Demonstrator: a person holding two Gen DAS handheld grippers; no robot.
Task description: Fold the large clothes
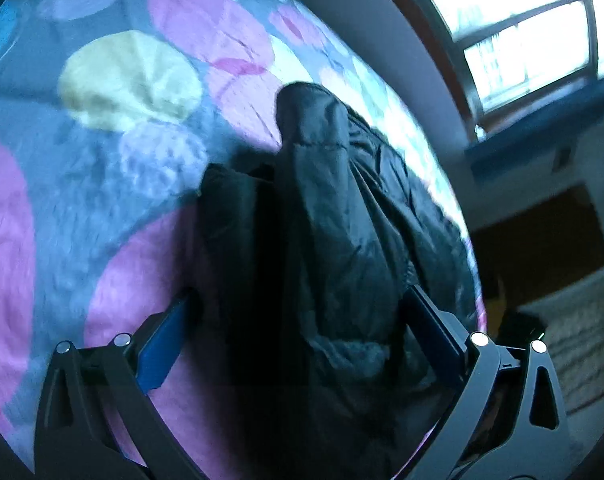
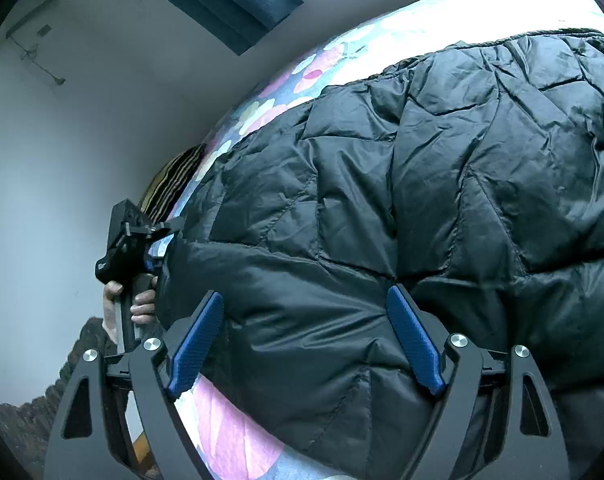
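A black quilted puffer jacket [image 2: 422, 168] lies spread over a bedspread [image 1: 102, 160] printed with pink, yellow and lilac circles. My right gripper [image 2: 306, 336] hovers at the jacket's near edge with its blue pads wide apart; padded fabric bulges between them, untouched. In the left wrist view, which is blurred, my left gripper [image 1: 302, 320] also has its fingers spread wide, with a bunched dark fold of the jacket [image 1: 334, 208] rising between them. From the right wrist view the left gripper [image 2: 138, 240] sits at the jacket's left end, held by a hand [image 2: 142, 304].
The bed's edge runs along a pale wall [image 2: 82, 140]. A striped pillow [image 2: 170, 184] lies at the bed's far left. A bright window [image 1: 522, 32] with a blue curtain [image 2: 222, 0] is beyond the bed. A rug [image 1: 582, 340] covers the floor beside it.
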